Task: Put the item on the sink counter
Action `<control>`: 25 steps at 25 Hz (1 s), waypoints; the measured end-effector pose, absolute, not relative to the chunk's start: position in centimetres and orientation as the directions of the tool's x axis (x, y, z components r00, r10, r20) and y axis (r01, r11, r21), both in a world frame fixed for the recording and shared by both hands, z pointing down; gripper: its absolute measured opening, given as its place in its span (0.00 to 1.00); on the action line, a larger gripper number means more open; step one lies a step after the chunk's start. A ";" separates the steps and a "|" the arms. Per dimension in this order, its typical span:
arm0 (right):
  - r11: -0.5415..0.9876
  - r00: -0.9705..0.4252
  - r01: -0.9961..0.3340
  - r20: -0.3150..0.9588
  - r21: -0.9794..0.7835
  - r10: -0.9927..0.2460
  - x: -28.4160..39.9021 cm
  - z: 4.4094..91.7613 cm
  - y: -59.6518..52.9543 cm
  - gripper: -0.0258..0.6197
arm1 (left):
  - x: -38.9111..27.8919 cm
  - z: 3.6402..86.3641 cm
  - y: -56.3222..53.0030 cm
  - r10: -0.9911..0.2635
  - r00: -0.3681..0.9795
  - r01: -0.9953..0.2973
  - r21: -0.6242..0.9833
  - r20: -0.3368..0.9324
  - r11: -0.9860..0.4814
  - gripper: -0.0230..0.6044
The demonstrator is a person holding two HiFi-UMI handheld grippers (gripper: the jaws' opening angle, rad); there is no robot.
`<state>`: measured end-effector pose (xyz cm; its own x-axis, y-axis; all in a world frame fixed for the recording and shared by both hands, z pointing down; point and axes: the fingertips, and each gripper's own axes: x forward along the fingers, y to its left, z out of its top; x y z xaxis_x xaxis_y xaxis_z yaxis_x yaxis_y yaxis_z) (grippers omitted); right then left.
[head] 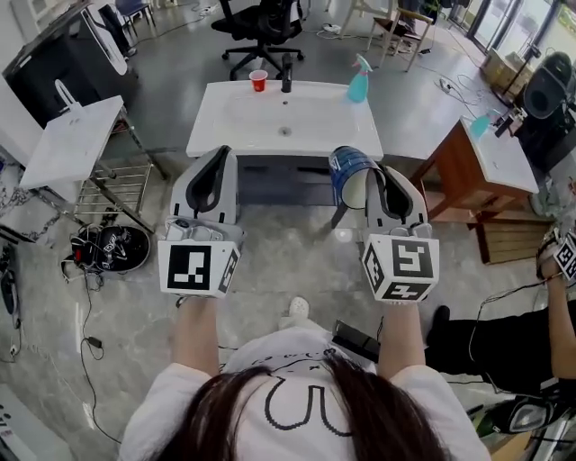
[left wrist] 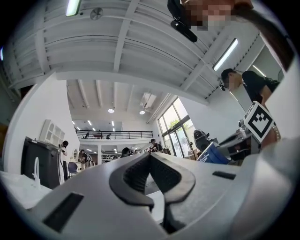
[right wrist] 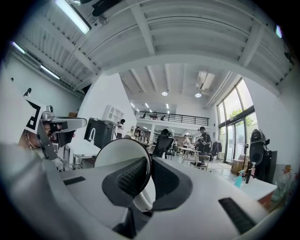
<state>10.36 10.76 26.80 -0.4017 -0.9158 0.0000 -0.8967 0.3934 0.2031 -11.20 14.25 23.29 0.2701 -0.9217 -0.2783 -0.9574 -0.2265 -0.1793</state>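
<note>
So, roughly halfway: right tool [head: 385, 180] clamped on the rim of the blue cylindrical cup with white inside [head: 346, 171], held in mid-air just short of the white sink counter [head: 234, 126]. Meanwhile left tool [head: 216, 171] shut, empty. Remaining: setting it down, letting go.

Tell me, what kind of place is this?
Probably a big test lab or workshop, not a real bathroom: a sink stands free on an open floor, an office chair sits behind it, and cables trail nearby.
</note>
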 end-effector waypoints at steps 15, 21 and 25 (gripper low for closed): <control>0.464 -0.472 -0.863 0.010 0.199 -0.881 13.2 27.3 -3.7 0.12 | -7.8 23.7 1.6 -0.945 0.210 -0.965 -0.209 -0.250 -0.159 0.05; 0.459 -0.464 -0.868 0.015 0.190 -0.885 13.0 28.1 -7.4 0.12 | -8.4 24.3 -2.5 -0.946 0.207 -0.967 -0.199 -0.251 -0.159 0.05; 0.445 -0.448 -0.876 0.032 0.188 -0.894 12.4 28.9 -11.0 0.12 | -9.4 25.2 -6.3 -0.946 0.215 -0.967 -0.189 -0.244 -0.171 0.05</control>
